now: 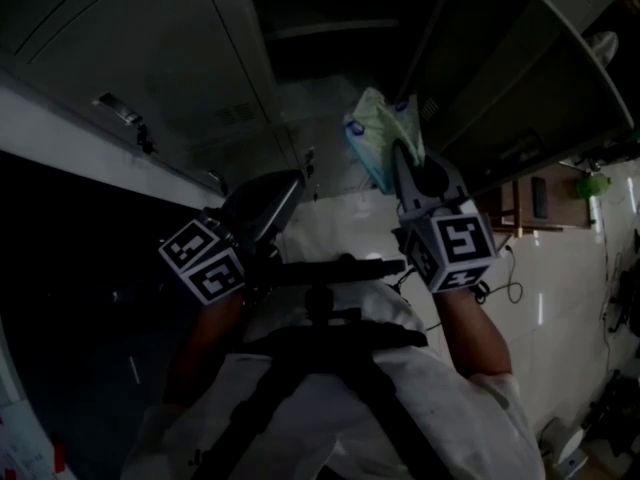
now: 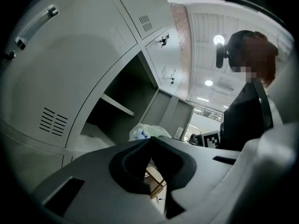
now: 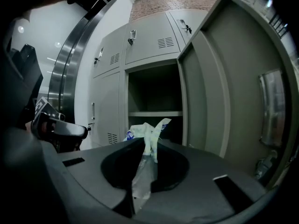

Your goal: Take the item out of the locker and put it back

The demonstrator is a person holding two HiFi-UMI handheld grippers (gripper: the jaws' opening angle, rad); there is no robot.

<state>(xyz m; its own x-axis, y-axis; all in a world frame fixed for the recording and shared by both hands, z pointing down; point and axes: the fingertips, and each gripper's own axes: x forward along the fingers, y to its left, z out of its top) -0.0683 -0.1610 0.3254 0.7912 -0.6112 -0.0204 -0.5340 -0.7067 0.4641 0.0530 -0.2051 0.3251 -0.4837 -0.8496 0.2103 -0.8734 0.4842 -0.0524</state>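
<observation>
A crumpled whitish plastic bag [image 1: 378, 128] with a blue mark hangs in front of the open locker compartment [image 3: 154, 90]. My right gripper [image 1: 404, 156] is shut on it. In the right gripper view a strip of the bag [image 3: 148, 133] runs down between the pressed jaws of that gripper [image 3: 148, 146]. A shelf [image 3: 154, 113] crosses the dark compartment, and its door [image 3: 205, 97] stands swung out to the right. My left gripper [image 1: 283, 196] is lower and to the left, shut with nothing in it. From its own view [image 2: 150, 140] the bag [image 2: 148, 131] shows just beyond its tips.
Closed grey locker doors [image 3: 112, 55] with vents and key locks surround the open one. A curved steel column [image 3: 70, 73] stands to the left. A wooden stool [image 1: 515, 213] and cables [image 1: 505, 288] sit on the pale floor at the right.
</observation>
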